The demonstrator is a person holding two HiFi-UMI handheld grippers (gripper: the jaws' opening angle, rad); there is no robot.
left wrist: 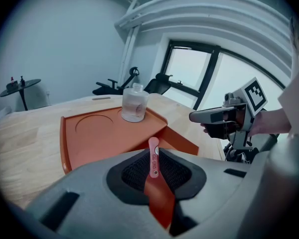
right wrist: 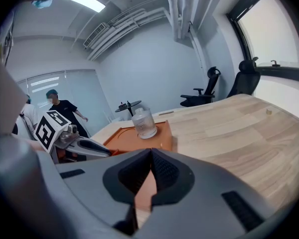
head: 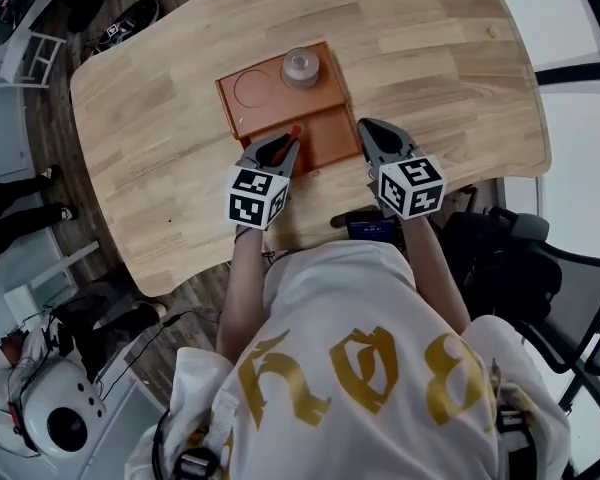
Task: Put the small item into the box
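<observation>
A small red, stick-like item is pinched in my left gripper, which is shut on it; its tip pokes out past the pads. In the head view this gripper hovers at the near left edge of the orange box, with the red item over the box's near compartment. My right gripper hangs just off the box's near right corner. Its pads meet with nothing between them. A clear jar stands in the box's far right corner.
The wooden table spreads wide to the right and left of the box. A tiny object lies far right. A black office chair stands behind me. A person stands off beyond the table.
</observation>
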